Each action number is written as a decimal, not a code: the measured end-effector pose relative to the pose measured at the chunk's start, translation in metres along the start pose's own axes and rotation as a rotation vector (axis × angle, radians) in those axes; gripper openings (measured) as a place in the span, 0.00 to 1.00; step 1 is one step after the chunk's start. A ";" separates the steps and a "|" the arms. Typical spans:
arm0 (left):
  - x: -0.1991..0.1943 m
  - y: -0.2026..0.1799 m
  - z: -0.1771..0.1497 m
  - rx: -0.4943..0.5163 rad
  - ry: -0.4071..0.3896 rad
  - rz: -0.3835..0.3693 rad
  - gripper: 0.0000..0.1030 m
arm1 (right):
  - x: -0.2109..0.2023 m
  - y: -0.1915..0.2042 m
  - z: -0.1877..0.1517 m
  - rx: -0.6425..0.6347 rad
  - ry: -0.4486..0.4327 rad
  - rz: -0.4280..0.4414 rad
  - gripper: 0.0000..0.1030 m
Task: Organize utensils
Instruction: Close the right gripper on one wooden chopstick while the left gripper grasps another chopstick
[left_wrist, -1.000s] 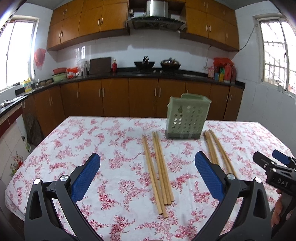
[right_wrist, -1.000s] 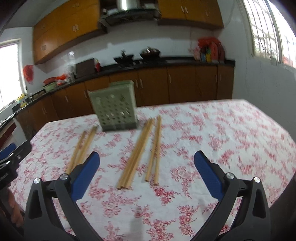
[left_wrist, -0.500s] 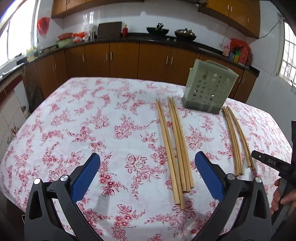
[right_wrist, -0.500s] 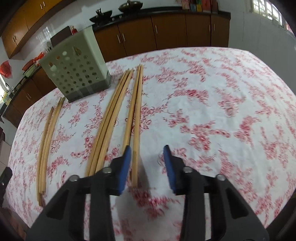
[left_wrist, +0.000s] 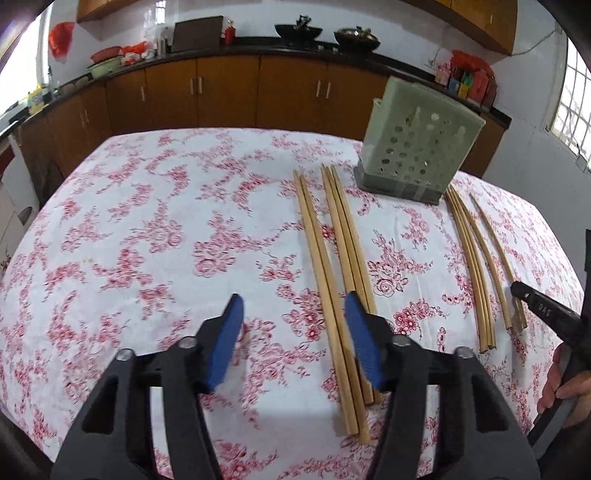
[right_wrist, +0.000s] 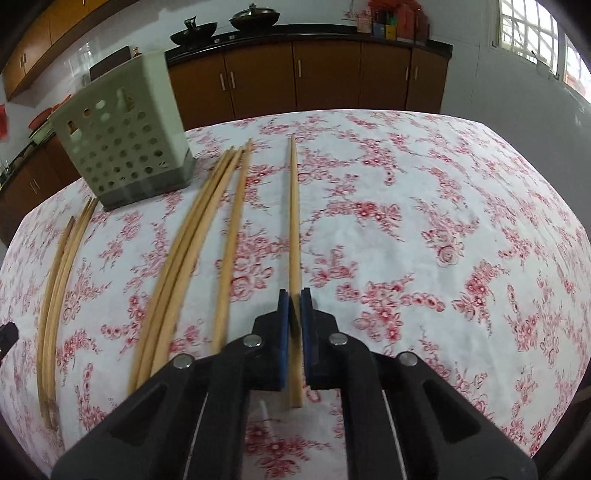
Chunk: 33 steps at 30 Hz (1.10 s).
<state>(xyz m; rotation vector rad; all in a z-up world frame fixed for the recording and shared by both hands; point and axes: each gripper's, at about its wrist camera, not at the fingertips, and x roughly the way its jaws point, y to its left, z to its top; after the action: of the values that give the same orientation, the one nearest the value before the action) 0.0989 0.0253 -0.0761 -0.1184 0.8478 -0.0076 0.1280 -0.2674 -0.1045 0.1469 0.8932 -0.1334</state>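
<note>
Closing left gripper (left_wrist: 293, 341) around a chopstick pair (left_wrist: 325, 291) on the desk (left_wrist: 129, 240), pads not yet pressing; center before squeezing. Right gripper (right_wrist: 294, 314) pinching one chopstick (right_wrist: 294, 240); lift level toward the holder (right_wrist: 122, 147).

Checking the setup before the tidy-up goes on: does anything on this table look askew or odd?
One chopstick lies apart from the others, pinched in the right gripper. The green holder stands upright; nothing looks spilled or broken.
</note>
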 end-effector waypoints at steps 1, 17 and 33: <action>0.004 -0.003 0.001 0.009 0.012 -0.003 0.46 | 0.000 -0.001 -0.001 -0.001 -0.002 0.001 0.07; 0.021 -0.004 0.000 -0.006 0.110 -0.058 0.23 | -0.003 0.001 -0.004 -0.016 -0.010 -0.004 0.08; 0.048 -0.003 0.025 0.053 0.110 0.031 0.08 | 0.006 0.004 0.008 -0.065 -0.014 -0.021 0.07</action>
<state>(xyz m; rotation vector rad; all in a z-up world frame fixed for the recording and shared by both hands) 0.1491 0.0218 -0.0954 -0.0558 0.9584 -0.0074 0.1382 -0.2649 -0.1039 0.0759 0.8839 -0.1242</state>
